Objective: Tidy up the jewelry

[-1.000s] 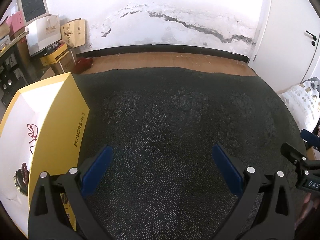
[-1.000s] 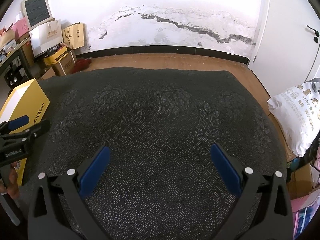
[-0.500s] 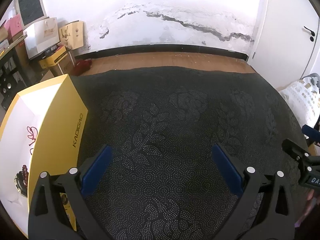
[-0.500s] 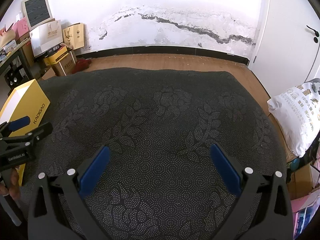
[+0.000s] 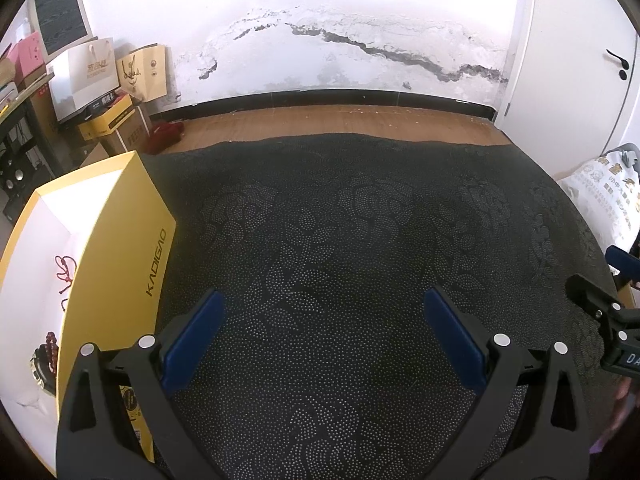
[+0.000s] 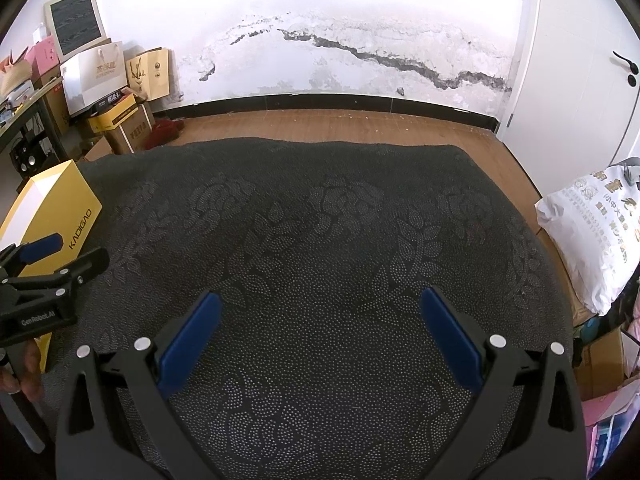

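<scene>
An open yellow box [image 5: 120,248] with a white inside stands at the left of the dark patterned cloth [image 5: 340,240]. Inside it lie a thin red cord piece [image 5: 64,274] and a dark beaded bracelet [image 5: 44,356]. My left gripper [image 5: 320,312] is open and empty over the cloth, just right of the box. My right gripper [image 6: 318,312] is open and empty over the middle of the cloth. The box also shows in the right wrist view [image 6: 56,212], behind the left gripper [image 6: 52,264].
Wooden floor [image 6: 340,128] and a cracked white wall lie beyond the cloth. Bags and boxes [image 6: 116,92] stand at the back left. A white printed sack [image 6: 592,236] lies off the right edge, and a white door [image 6: 580,60] is at the right.
The left gripper has drifted slightly, so the yellow box shows a little further right and larger. The right gripper has barely moved. Both stay open.
</scene>
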Available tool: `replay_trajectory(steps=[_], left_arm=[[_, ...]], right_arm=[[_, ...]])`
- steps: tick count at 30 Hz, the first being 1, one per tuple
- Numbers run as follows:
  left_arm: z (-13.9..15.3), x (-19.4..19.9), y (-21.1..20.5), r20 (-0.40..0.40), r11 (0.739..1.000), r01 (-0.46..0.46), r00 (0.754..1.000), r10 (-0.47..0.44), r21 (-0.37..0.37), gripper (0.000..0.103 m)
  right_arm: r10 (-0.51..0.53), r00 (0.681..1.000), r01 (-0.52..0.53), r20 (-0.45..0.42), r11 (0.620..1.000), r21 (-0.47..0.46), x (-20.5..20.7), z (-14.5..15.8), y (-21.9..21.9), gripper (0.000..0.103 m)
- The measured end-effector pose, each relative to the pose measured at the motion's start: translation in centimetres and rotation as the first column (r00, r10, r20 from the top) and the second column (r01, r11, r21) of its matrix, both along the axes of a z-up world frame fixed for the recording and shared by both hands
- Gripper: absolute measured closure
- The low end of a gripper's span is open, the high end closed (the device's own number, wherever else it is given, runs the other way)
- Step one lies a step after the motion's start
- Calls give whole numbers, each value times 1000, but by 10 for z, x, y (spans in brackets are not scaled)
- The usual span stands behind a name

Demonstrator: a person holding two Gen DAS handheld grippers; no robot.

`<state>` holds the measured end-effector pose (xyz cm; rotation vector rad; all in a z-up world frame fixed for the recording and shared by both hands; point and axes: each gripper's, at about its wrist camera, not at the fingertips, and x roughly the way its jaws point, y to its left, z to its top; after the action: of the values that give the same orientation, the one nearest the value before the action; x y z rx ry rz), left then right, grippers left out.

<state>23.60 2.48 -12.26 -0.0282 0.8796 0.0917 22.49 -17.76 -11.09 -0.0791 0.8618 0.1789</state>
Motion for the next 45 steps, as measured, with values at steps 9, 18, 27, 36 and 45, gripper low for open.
replay_trajectory(steps=[9, 18, 27, 36, 45], left_arm=[[-1, 1, -2, 1, 1000, 3, 1000, -3, 3, 5], [3, -1, -4, 18, 1000, 2, 1000, -3, 18, 5], [15, -12, -7, 38, 1000, 6, 999, -6, 18, 5], [37, -47, -15, 68, 1000, 3, 998, -3, 3, 5], [43, -90, -5, 84, 998, -36, 996, 39, -46, 5]], right_arm=[[-4, 1000, 4, 5, 1000, 1, -2, 2, 0, 6], [-12, 998, 10, 59, 1000, 27, -10, 18, -4, 6], [-10, 992, 7, 122, 1000, 24, -31, 46, -5, 6], [-26, 989, 20, 147, 999, 36, -64, 64, -9, 6], [-47, 985, 40, 167, 998, 42, -94, 69, -7, 6]])
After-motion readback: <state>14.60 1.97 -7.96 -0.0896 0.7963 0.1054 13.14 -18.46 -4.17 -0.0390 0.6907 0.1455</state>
